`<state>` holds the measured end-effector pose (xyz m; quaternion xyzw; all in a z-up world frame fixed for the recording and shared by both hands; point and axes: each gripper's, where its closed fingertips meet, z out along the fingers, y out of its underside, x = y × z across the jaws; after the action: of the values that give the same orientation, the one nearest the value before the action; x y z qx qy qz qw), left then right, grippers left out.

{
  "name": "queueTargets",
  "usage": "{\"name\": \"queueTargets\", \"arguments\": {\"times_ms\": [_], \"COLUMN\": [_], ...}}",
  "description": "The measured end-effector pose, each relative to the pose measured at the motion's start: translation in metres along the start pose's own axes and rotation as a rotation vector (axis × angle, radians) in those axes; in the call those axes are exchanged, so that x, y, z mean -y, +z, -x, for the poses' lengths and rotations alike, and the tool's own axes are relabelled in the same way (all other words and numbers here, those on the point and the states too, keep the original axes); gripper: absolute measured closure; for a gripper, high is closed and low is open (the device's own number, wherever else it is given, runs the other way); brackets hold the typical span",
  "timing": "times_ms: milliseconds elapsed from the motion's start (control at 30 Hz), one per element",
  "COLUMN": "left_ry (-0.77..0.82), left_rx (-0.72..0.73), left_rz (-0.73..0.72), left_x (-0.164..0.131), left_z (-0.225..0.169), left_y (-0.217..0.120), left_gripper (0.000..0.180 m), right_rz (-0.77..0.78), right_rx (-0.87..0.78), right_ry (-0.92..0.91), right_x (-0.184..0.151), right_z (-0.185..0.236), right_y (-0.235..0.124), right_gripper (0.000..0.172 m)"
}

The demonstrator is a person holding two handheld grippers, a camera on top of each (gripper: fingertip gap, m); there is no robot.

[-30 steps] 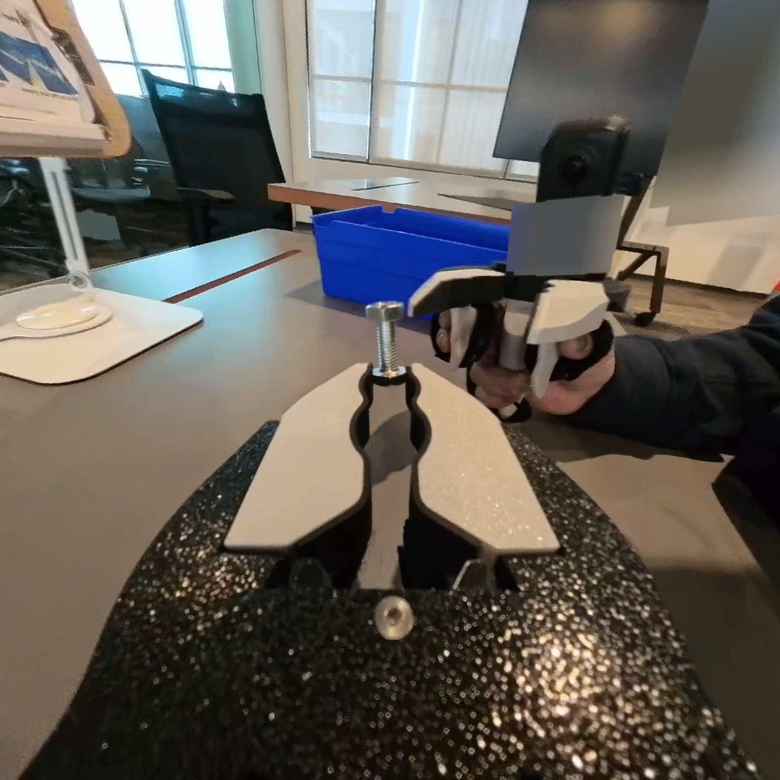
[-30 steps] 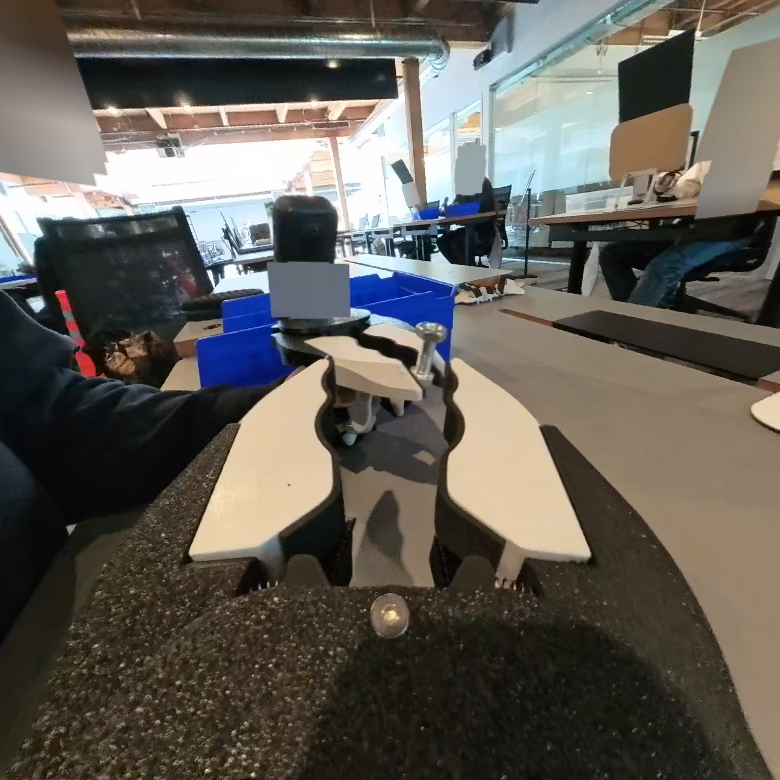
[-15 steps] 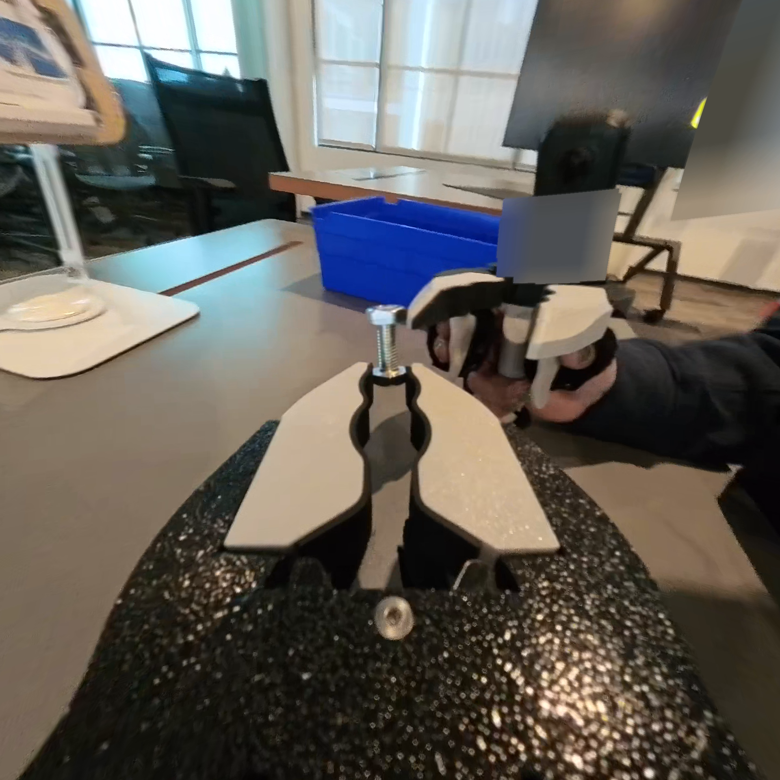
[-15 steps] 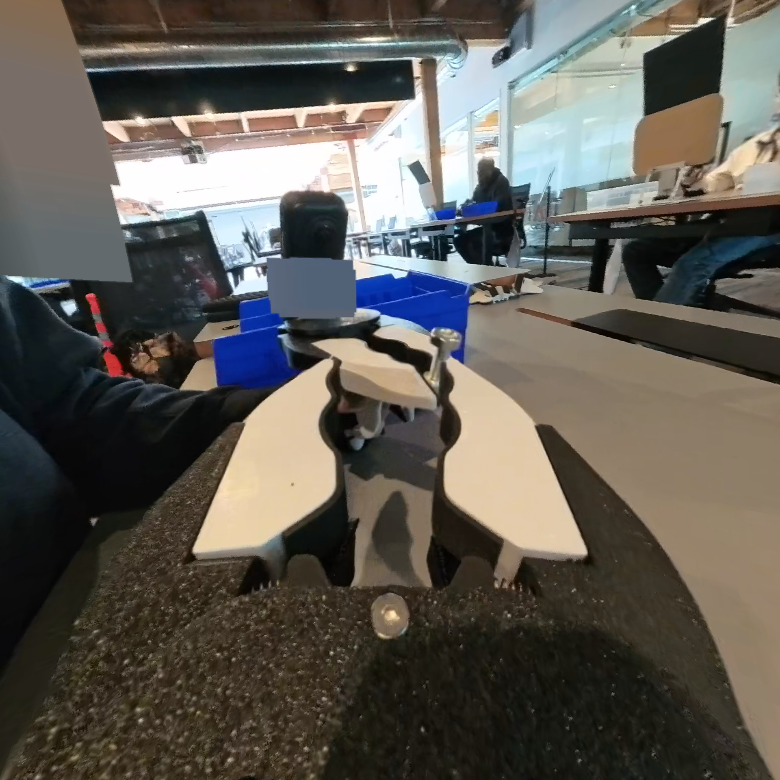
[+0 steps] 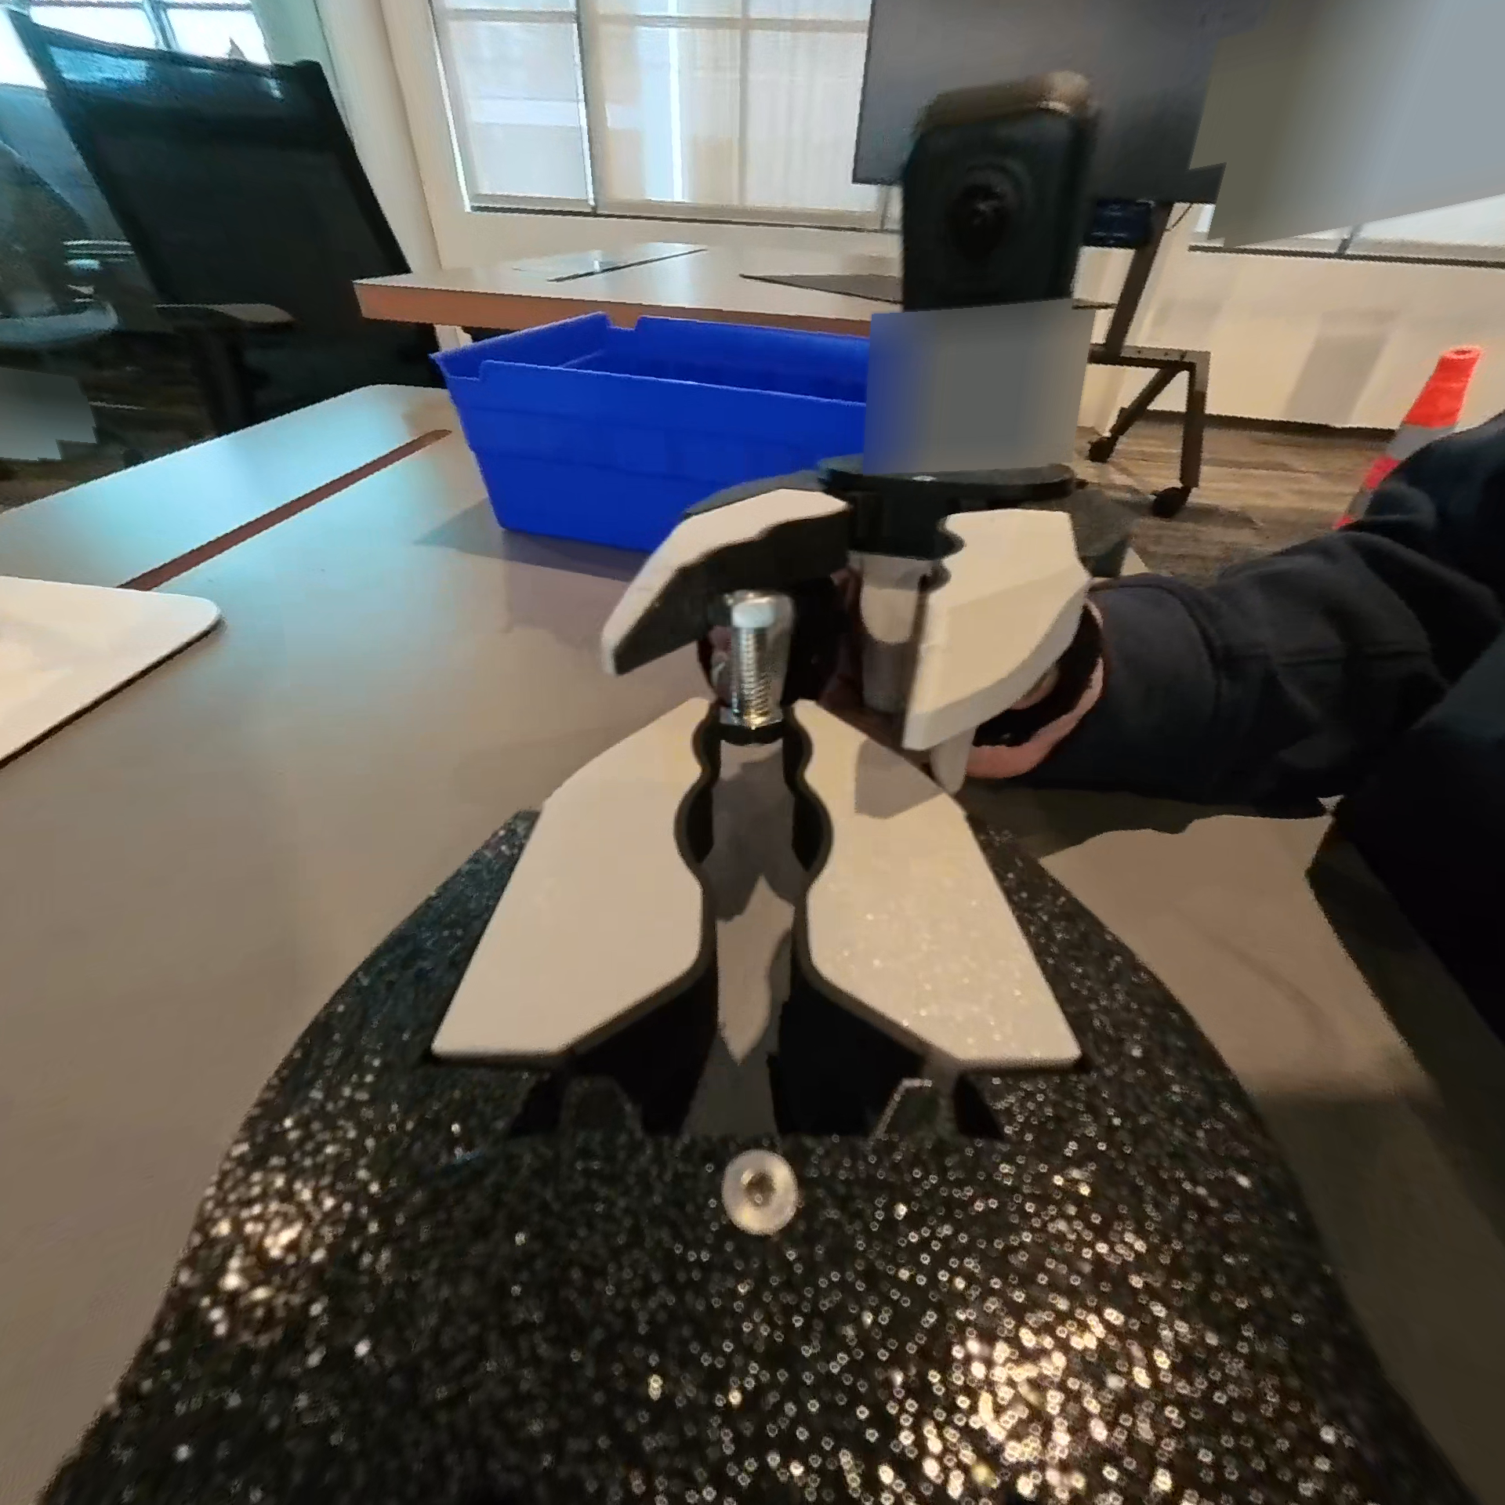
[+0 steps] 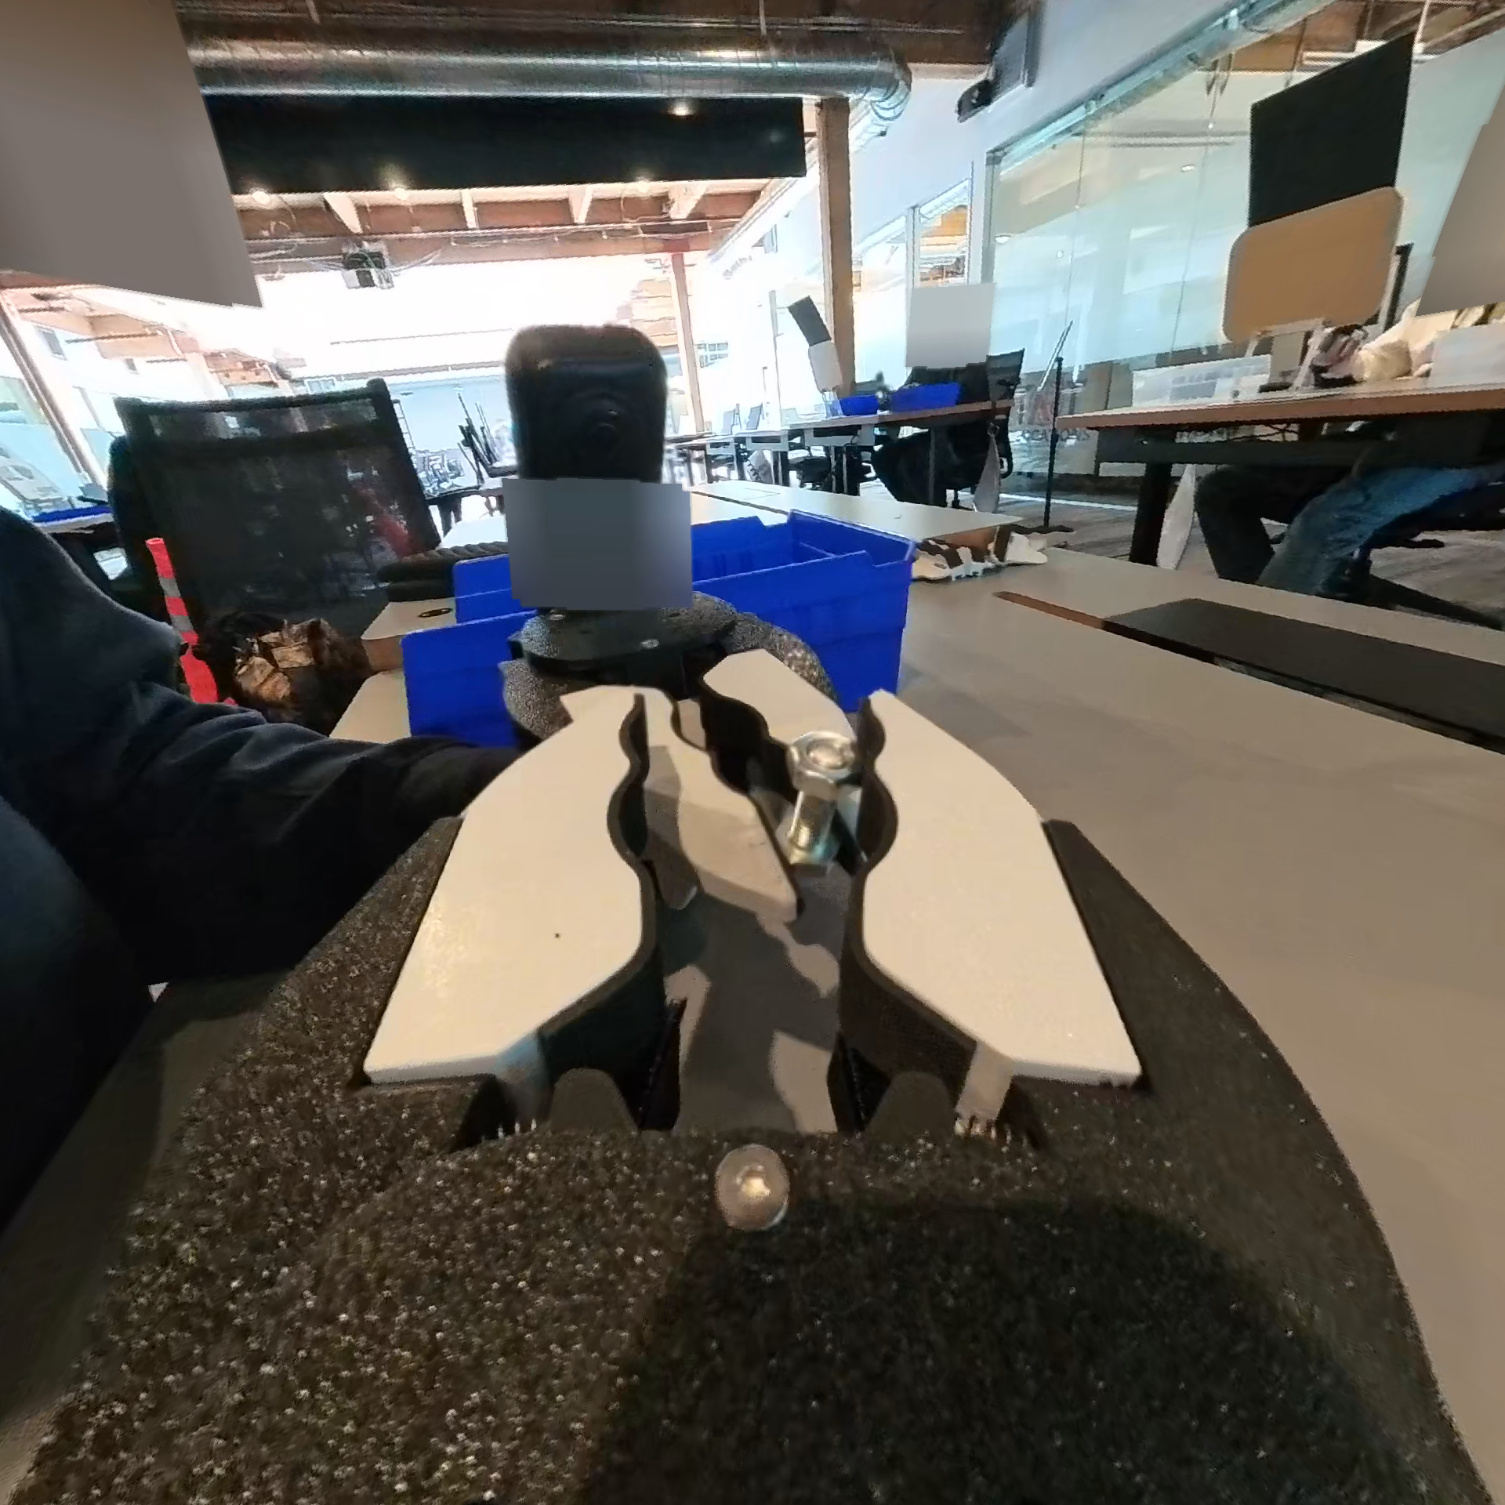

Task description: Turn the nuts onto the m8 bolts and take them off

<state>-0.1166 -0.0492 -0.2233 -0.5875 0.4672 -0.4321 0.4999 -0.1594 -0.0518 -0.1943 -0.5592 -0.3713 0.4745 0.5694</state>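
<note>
Left gripper level, low over the grey table, pinching the nut at 12 o'clock; threaded steel bolt stands head-up from it. Right gripper opposite, spread wide around the hex bolt head, pads not visibly pressing. Glossy blue plastic bin behind.
</note>
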Motion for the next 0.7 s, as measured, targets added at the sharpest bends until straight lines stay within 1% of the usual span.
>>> {"name": "queueTargets", "arguments": {"times_ms": [67, 100, 167, 233, 300, 467, 533, 667, 700], "left_ry": [-0.003, -0.01, -0.048, -0.068, -0.067, -0.021, -0.019, -0.027, -0.031], "left_rx": [0.042, 0.076, 0.152, 0.183, 0.163, -0.014, -0.058, -0.045, -0.023], "left_rz": [-0.01, -0.025, -0.067, -0.087, -0.081, -0.021, -0.003, -0.01, -0.017], "left_x": [0.001, 0.003, 0.008, 0.009, 0.008, 0.002, 0.0, 0.001, 0.001], "left_z": [0.008, 0.014, 0.029, 0.038, 0.035, 0.001, -0.008, -0.006, -0.002], "left_y": [-0.005, -0.009, -0.02, -0.029, -0.027, -0.004, 0.002, 0.003, 0.0], "left_gripper": [0.167, 0.167, 0.167, 0.167, 0.167, 0.167, 0.167, 0.167, 0.167], "right_rz": [0.005, -0.003, -0.011, -0.01, -0.014, -0.021, -0.025, -0.009, -0.009], "right_rx": [-0.018, -0.021, 0.001, -0.028, -0.048, -0.036, -0.025, 0.014, 0.007], "right_ry": [0.006, 0.015, 0.027, 0.022, 0.008, 0.018, 0.01, -0.001, -0.001], "right_x": [-0.001, 0.0, 0.002, 0.002, 0.002, 0.002, 0.003, 0.001, 0.001], "right_z": [-0.003, -0.005, -0.004, -0.008, -0.01, -0.008, -0.006, 0.002, 0.001], "right_y": [0.0, -0.002, -0.004, -0.005, -0.005, -0.003, -0.002, 0.0, 0.001], "right_gripper": [0.12, 0.121, 0.132, 0.128, 0.125, 0.122, 0.123, 0.127, 0.124]}}
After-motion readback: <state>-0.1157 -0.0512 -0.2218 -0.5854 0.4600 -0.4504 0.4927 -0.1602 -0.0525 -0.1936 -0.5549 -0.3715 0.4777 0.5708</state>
